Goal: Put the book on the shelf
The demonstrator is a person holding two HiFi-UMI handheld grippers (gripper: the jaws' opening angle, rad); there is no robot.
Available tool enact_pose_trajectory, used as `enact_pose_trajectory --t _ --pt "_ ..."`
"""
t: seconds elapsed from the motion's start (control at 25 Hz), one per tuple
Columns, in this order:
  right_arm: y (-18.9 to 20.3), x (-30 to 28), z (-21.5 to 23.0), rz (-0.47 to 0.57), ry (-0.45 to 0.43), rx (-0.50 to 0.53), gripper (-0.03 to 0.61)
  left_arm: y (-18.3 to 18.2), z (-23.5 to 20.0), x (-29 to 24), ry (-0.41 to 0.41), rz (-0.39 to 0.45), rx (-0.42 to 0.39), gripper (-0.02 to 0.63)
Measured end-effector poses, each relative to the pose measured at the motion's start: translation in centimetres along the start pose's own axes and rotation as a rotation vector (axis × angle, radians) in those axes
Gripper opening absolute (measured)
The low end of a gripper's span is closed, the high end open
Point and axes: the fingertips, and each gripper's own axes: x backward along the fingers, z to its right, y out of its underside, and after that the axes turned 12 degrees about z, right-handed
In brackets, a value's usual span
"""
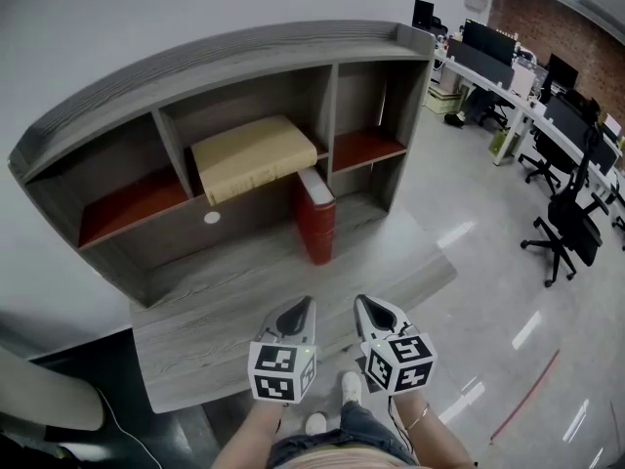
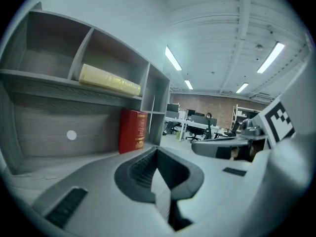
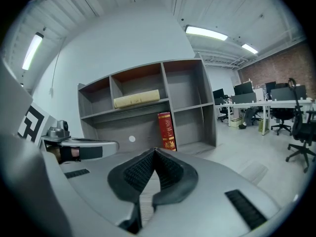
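Well beyond left tongs (image 1: 298, 307) and right tongs (image 1: 369, 306), yellow book (image 1: 256, 154) flat on shelf (image 1: 195, 63)

**A:** Can anyone read the spine of the red book (image 3: 167, 131) ahead of the right gripper (image 3: 155, 151)? Print's way too tiny for me.

**B:** Nope, same here. And the arm (image 1: 437, 444) behind it runs off the bottom edge.

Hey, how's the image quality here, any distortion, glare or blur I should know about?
Head view: the wide lens bows the shelf top into an arc, and glare streaks the glossy floor. Left gripper view: fisheye with black corners, ceiling lights blown out. Right gripper view: same fisheye, red book fairly sharp.
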Motion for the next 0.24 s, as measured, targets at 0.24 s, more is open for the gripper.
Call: enact_pose_trajectory --t 0.24 --pt "0.2 1.8 -0.9 -0.001 -0.001 0.01 0.008 -0.1 -0.3 2.1 -0.001 0.012 0.012 0.012"
